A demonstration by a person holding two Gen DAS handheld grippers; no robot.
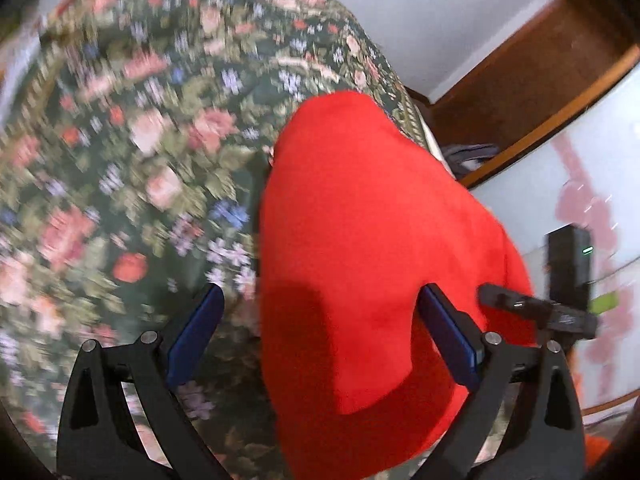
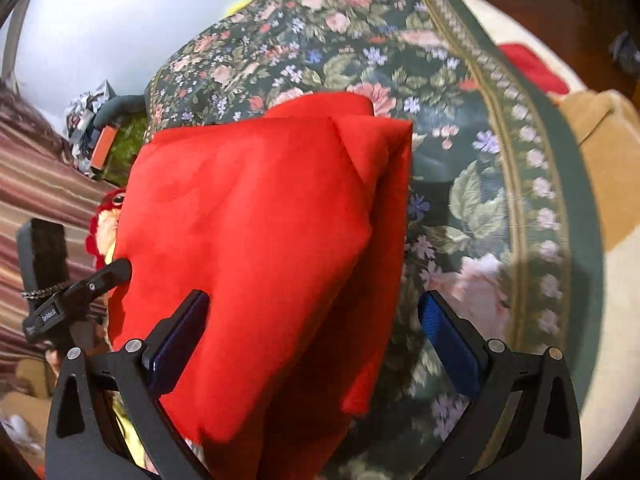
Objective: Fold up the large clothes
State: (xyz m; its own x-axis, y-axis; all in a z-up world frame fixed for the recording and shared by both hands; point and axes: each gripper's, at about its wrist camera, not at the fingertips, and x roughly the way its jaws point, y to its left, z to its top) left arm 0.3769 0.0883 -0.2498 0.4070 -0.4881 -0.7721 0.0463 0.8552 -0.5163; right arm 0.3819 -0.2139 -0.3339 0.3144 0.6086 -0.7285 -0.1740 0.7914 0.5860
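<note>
1. I see the red garment lying on the floral bedspread. It is already gathered into a thick, layered bundle and sits toward the bed's edge in the left view.

2. My left tongs are spread wide. The red cloth passes between the blue pads, but nothing is pinched. My right tongs are also spread, and the bundle's near end fills the gap between them without being clamped.

3. In the right view I see the other tongs at the bundle's far side, touching or just beside its edge. So I judge that both tools flank the same near hem.

4. I judge the step in hand to be taking hold of the near edge for the next fold. To do it well, I want each pad set to close over all the layers, not just the top sheet, or the bundle will shear apart when lifted.

5. I would take matching points on each side, so the edge rises level and the fold line stays straight.

6. A loose flap stands up at the far corner. I would carry the fold over it smoothly rather than trap a ridge.

7. Both views are blurred, so I cannot tell exactly where the hem lies. I would close slowly.
</note>
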